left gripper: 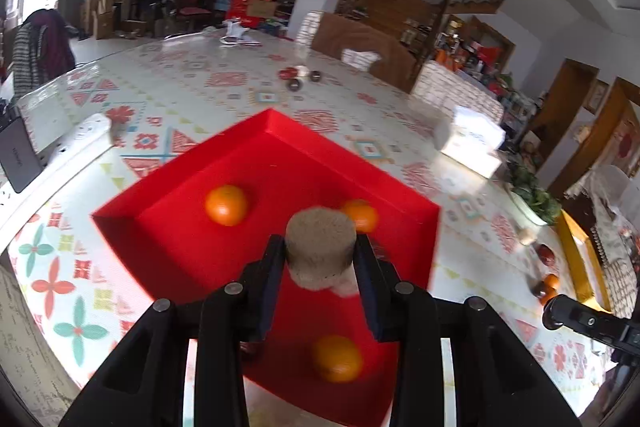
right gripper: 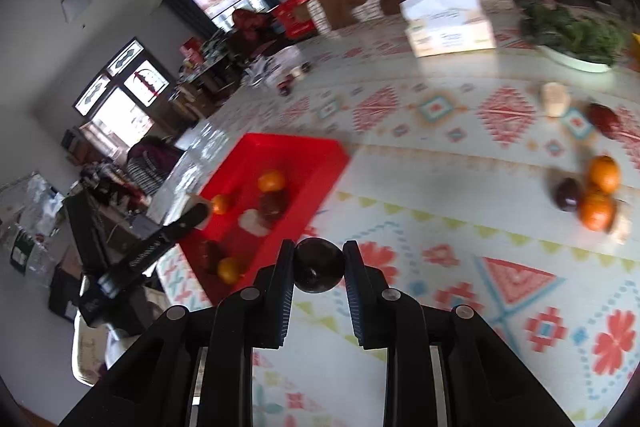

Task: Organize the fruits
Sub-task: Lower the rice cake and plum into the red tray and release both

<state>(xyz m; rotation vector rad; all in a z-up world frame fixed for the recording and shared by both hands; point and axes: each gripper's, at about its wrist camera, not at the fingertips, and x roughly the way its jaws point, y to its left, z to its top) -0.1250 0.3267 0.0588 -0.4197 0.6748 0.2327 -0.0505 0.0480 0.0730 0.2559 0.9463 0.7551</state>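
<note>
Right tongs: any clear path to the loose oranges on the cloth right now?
Probably not as things stand. The right tongs are already shut on a dark round fruit, so they are occupied. The way itself looks free: only bare patterned tablecloth lies between them and the oranges.

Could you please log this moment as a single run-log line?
left gripper: shut on tan fruit, over red tray | right gripper: shut on dark fruit, beside tray | oranges in tray

The left tool point(left gripper: 320, 251) is matte black plastic with angular hollowed arms, round silver-grey screw heads at the joints and flat dark-blue fingers point(left gripper: 269, 291). The right tool point(right gripper: 319, 259) matches, its blue pads point(right gripper: 286, 303) finely ribbed.
</note>
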